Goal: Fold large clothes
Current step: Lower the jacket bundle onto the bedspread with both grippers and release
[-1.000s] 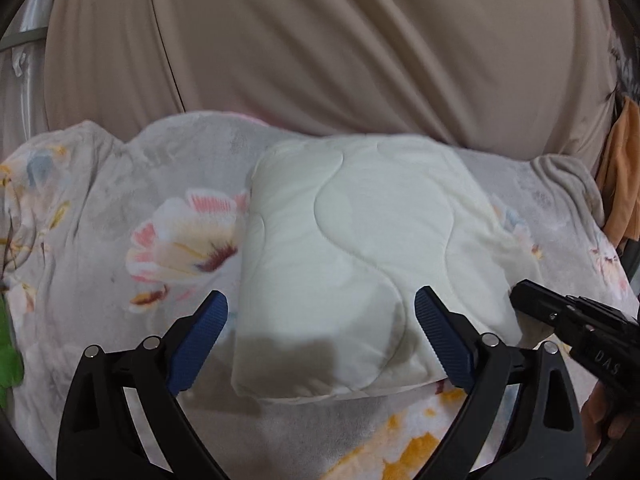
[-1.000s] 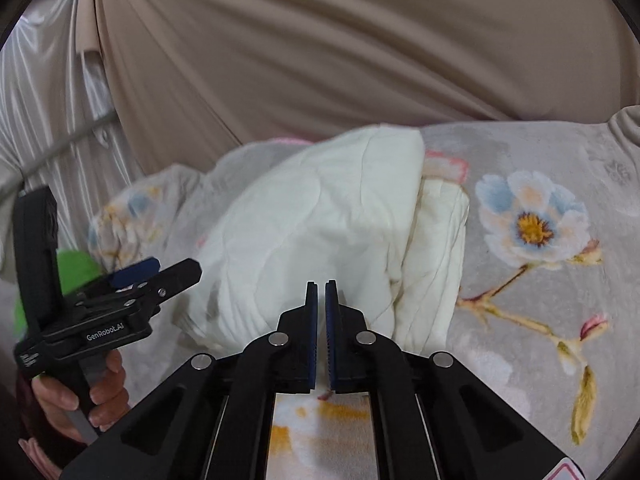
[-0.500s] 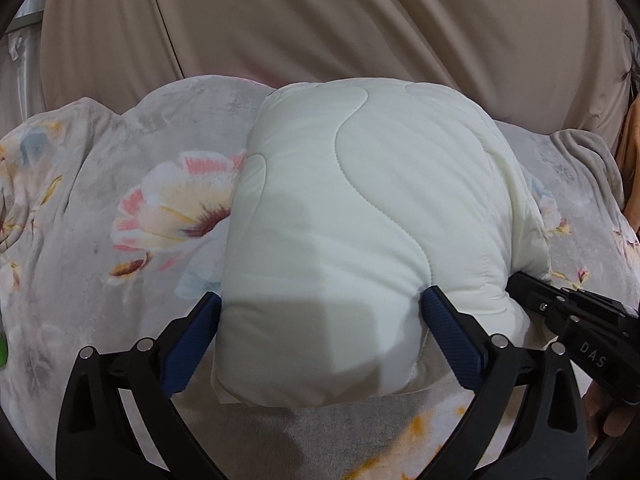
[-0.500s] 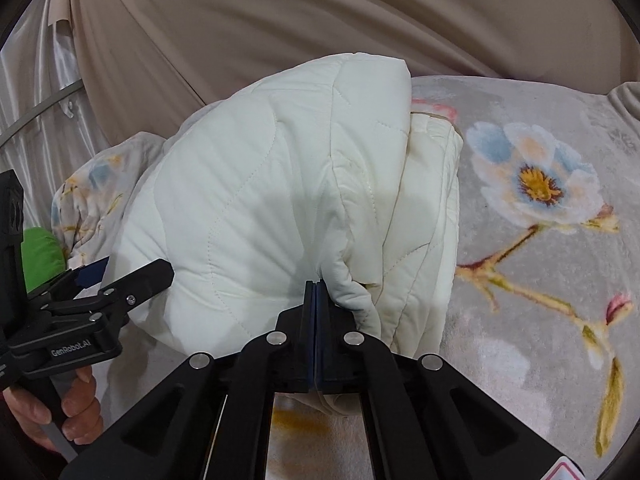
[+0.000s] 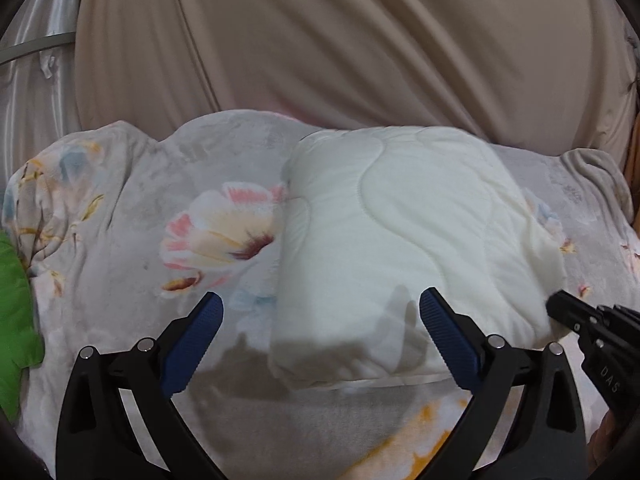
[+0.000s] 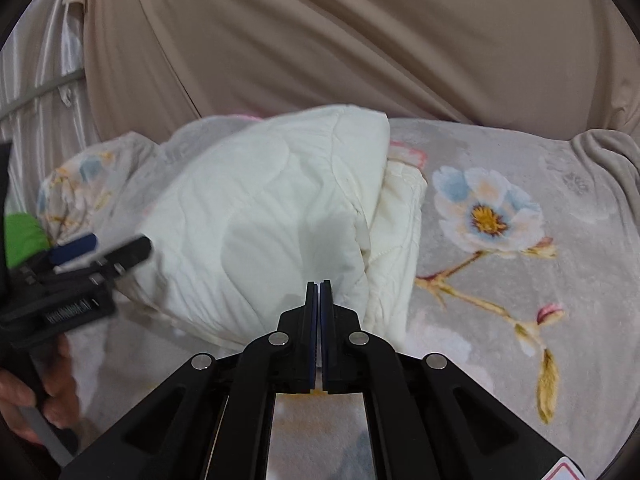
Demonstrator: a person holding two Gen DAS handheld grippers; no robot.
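A cream quilted garment [image 5: 404, 240] lies folded into a thick bundle on a grey floral blanket [image 5: 132, 216]. It also shows in the right wrist view [image 6: 272, 220], with its layered edges on the right side. My left gripper [image 5: 320, 312] is open and empty, its blue pads just before the bundle's near edge. My right gripper [image 6: 319, 292] is shut with a thin gap, empty, its tips just before the bundle's near corner. The right gripper shows in the left wrist view [image 5: 560, 312] at the bundle's right corner. The left gripper shows blurred in the right wrist view [image 6: 100, 248].
A beige curtain [image 5: 340, 48] hangs behind the bed. A green cloth [image 5: 12, 300] lies at the left edge. The blanket [image 6: 520, 264] spreads out to the right of the bundle. A silvery curtain [image 6: 36, 92] and a rail are at far left.
Half a second ago both grippers pressed in on the bundle, which bulged up. Both have since drawn back, and the bundle has settled flatter on the blanket.
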